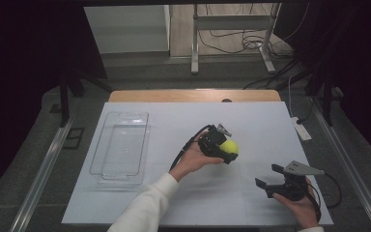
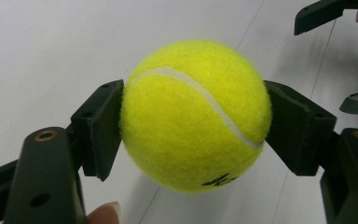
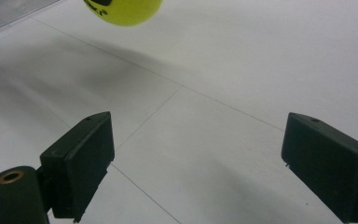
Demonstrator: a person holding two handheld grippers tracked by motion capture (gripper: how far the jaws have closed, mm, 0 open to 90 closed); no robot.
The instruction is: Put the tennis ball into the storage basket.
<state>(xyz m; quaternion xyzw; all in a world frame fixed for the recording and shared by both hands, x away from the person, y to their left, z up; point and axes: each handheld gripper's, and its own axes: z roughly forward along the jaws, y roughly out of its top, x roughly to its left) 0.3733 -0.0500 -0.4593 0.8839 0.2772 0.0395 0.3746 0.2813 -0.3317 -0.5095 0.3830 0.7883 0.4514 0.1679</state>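
One tennis ball (image 2: 195, 114) clamped between left claw (image 2: 193, 123) jaws.

Left claw (image 1: 228, 151): black body w/ a thick black cable looping off its rear, small grey plate on top. Its jaws seen close up in left gripper view: matte black, blocky flat pads, small screw holes on top, brass-ringed hole on each arm behind the pads. Right claw (image 1: 269, 176): black too, w/ grey three-cornered plate on top showing a few small holes, thin black cable trailing at the side. Same blocky pads & brass ring in right gripper view. Left sleeve (image 1: 147, 205): white, knit-looking, long.
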